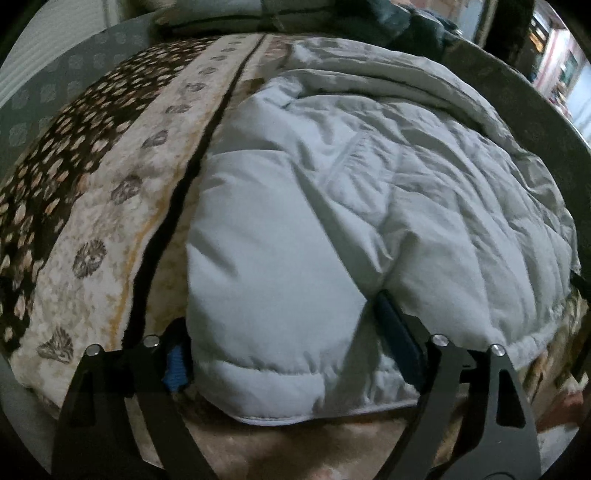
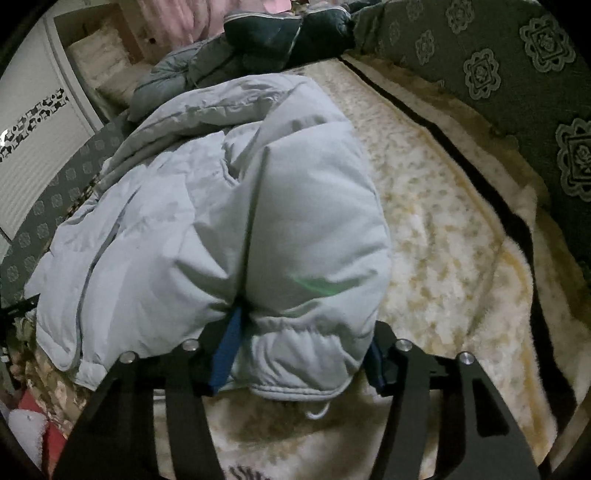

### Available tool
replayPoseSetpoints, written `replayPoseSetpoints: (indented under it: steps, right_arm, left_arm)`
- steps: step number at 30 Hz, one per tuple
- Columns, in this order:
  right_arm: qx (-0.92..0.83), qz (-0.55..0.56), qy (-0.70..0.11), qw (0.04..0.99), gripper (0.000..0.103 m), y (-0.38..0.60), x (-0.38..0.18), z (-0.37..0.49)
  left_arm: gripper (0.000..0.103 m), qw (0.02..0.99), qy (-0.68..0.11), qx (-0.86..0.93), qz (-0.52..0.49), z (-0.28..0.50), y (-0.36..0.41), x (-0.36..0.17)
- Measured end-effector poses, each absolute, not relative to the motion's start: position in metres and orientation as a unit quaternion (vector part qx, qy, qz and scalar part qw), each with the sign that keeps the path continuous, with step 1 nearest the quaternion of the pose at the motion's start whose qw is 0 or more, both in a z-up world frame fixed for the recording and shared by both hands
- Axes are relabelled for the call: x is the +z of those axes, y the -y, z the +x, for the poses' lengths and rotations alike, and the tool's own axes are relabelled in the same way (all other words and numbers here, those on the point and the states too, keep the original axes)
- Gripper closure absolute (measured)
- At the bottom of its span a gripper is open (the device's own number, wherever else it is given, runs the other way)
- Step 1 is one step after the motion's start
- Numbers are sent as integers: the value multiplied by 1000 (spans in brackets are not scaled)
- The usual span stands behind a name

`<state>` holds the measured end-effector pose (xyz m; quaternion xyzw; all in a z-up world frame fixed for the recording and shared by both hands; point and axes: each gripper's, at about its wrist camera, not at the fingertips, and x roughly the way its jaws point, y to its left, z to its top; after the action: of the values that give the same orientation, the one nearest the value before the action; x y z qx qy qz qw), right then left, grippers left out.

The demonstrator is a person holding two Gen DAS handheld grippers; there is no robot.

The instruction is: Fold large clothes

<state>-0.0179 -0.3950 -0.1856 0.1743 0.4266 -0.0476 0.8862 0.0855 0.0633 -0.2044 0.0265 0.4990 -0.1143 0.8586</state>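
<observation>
A pale grey-blue puffer jacket [image 1: 351,192] lies bunched on a patterned bed blanket [image 1: 110,206]. My left gripper [image 1: 288,354] is shut on a thick fold of the jacket's near edge; the padded cloth fills the gap between its blue pads [image 1: 397,339]. In the right wrist view the same jacket [image 2: 207,221] lies left of centre. My right gripper [image 2: 299,350] is shut on another padded fold with an elastic hem, and its left blue pad [image 2: 227,350] presses into a crease.
A cream fleece blanket [image 2: 443,236] with a dark stripe covers the bed. A dark green patterned headboard [image 2: 517,74] runs along the right. Dark clothes [image 2: 280,33] are piled at the far end. A white cupboard [image 2: 40,122] stands at the left.
</observation>
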Motion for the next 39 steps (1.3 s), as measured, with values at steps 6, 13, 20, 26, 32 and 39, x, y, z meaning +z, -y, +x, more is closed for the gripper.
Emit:
replayPoseSetpoints:
  steps: [6,13,20,26,32,39]
  right_arm:
    - [-52,179,-425,886,44,394,-186,-20]
    - [-77,147,-430,887,44,384,-183,-14]
    - [-104,140,-438,882,46,380,-180,-12]
    - [-104,146,-436,882,46,381,-180,-13]
    - [-103,140,-437,882,48,381,-179,-13]
    - [-90,112,-436,888,66,378,-166,-14]
  left_arm:
    - [23,850,-504,-143,54,80,-63,-206]
    - [23,867,-485,-114,8,97,-60,-212]
    - [24,868,-484,-108,13,93,-60,-213]
    - [23,867,-487,-105,14,93,-59,-214]
    - [24,868,-484,-107,23,92,-58,-213]
    - [45,865,-484,-128,26,93,-62,-206]
